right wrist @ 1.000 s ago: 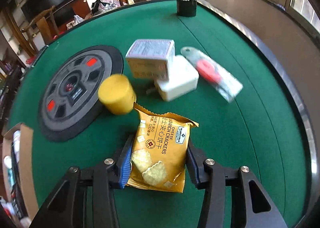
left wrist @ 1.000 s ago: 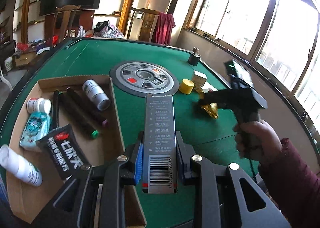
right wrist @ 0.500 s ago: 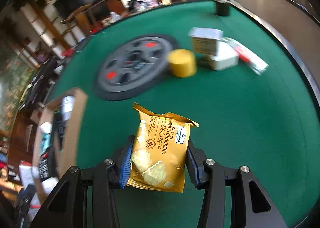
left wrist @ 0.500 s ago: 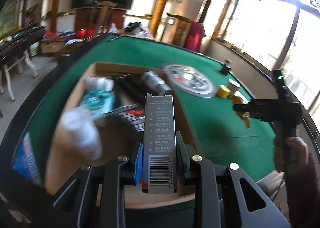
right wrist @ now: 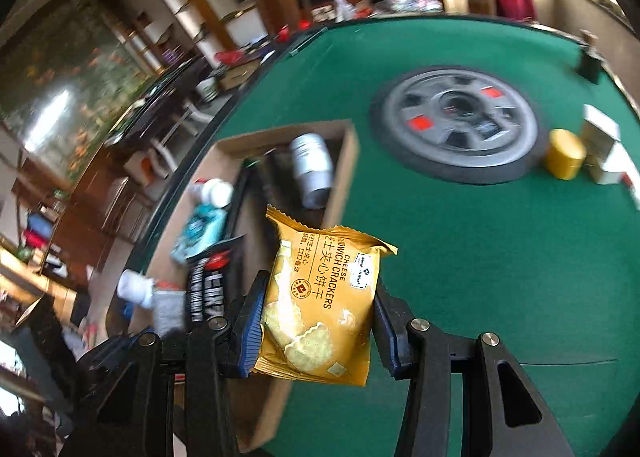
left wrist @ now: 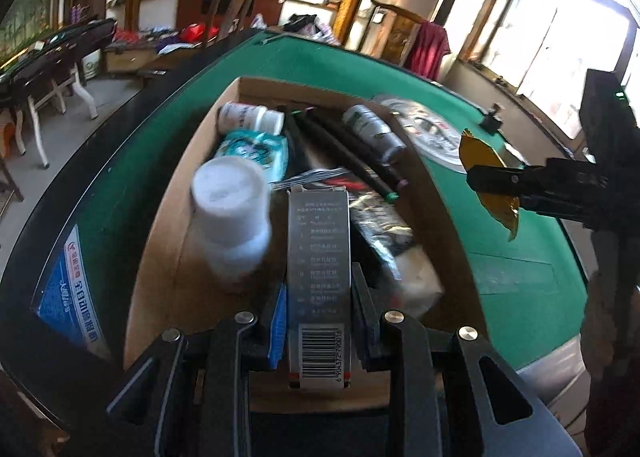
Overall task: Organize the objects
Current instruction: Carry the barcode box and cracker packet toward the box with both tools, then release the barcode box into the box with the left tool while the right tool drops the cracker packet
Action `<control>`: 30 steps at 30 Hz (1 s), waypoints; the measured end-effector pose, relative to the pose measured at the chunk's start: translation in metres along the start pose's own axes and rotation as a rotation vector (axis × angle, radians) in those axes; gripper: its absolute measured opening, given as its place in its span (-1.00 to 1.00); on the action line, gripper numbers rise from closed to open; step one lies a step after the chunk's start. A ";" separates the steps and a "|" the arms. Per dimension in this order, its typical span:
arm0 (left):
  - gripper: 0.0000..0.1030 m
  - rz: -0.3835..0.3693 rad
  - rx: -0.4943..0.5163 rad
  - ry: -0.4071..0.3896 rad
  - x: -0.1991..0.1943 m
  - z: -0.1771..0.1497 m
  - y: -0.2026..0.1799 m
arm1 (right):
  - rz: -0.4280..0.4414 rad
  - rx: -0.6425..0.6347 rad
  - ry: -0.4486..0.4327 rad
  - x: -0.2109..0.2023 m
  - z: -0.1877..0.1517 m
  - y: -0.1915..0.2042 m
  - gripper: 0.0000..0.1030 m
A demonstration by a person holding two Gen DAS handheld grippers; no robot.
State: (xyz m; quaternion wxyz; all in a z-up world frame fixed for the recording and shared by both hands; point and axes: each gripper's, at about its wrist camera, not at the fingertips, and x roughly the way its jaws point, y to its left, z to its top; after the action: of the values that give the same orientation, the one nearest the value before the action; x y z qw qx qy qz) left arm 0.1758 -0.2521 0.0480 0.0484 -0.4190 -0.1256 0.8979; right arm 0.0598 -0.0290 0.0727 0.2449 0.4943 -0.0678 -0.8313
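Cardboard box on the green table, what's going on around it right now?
A person is tidying loose items into the cardboard box. The left gripper is shut on a slim grey carton, held over the box, which already holds bottles, pens and packets. The right gripper is shut on a yellow cracker packet, near the box's edge. A yellow jar and small boxes are on the table beyond the grey disc.
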 end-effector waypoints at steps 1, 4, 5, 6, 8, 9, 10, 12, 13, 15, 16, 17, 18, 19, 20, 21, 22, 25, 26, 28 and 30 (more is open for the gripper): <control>-0.49 0.004 -0.012 0.010 0.003 0.001 0.003 | 0.000 -0.013 0.007 0.005 0.000 0.006 -0.01; -0.49 0.017 -0.032 0.035 0.012 0.004 0.010 | 0.003 -0.052 0.026 0.018 0.003 0.023 -0.01; -0.49 0.024 -0.032 0.038 0.014 0.005 0.011 | 0.006 -0.063 0.033 0.020 0.004 0.025 -0.01; -0.49 0.031 -0.034 0.041 0.017 0.006 0.012 | 0.005 -0.081 0.041 0.025 0.005 0.031 -0.01; -0.49 0.041 -0.042 0.049 0.023 0.009 0.015 | -0.004 -0.108 0.051 0.031 0.006 0.038 -0.01; -0.49 0.043 -0.043 0.045 0.023 0.011 0.015 | -0.010 -0.121 0.056 0.035 0.007 0.042 -0.01; -0.49 0.048 -0.044 0.045 0.024 0.013 0.015 | -0.017 -0.136 0.065 0.041 0.008 0.046 -0.01; -0.49 0.045 -0.050 0.039 0.025 0.013 0.017 | -0.026 -0.151 0.076 0.049 0.011 0.052 -0.01; -0.47 0.041 -0.053 0.037 0.025 0.012 0.018 | -0.040 -0.165 0.080 0.055 0.012 0.056 -0.01; -0.31 0.019 -0.058 0.038 0.024 0.012 0.019 | -0.061 -0.183 0.078 0.061 0.015 0.059 -0.01; -0.14 0.009 -0.062 0.042 0.022 0.011 0.020 | -0.077 -0.193 0.078 0.065 0.017 0.060 -0.01; -0.01 0.001 -0.066 0.050 0.020 0.010 0.020 | -0.088 -0.196 0.078 0.068 0.018 0.061 -0.01; 0.03 -0.002 -0.066 0.054 0.018 0.011 0.019 | -0.097 -0.196 0.082 0.071 0.021 0.061 -0.01; 0.09 -0.007 -0.067 0.055 0.014 0.011 0.019 | -0.107 -0.196 0.088 0.076 0.024 0.060 -0.01; 0.19 -0.024 -0.067 0.048 0.007 0.012 0.018 | -0.123 -0.198 0.093 0.081 0.027 0.060 -0.01; 0.25 -0.036 -0.064 0.042 0.003 0.012 0.018 | -0.138 -0.204 0.098 0.085 0.029 0.061 -0.01; 0.33 -0.047 -0.062 0.033 -0.002 0.012 0.019 | -0.153 -0.218 0.104 0.090 0.034 0.063 -0.01; 0.36 -0.083 -0.068 0.001 -0.013 0.012 0.024 | -0.165 -0.244 0.128 0.102 0.045 0.069 -0.01; 0.36 -0.099 -0.077 -0.006 -0.016 0.011 0.029 | -0.171 -0.253 0.135 0.105 0.048 0.071 -0.01; 0.37 -0.134 -0.096 -0.002 -0.016 0.008 0.035 | -0.181 -0.265 0.152 0.114 0.053 0.074 -0.01; 0.37 -0.167 -0.109 0.003 -0.017 0.006 0.039 | -0.189 -0.271 0.155 0.119 0.055 0.076 -0.01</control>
State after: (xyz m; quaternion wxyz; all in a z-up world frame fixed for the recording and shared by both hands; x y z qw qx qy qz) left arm 0.1826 -0.2942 0.0534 0.1004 -0.4105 -0.2089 0.8819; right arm -0.0077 -0.1587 0.0335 0.2347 0.5234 0.1106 -0.8116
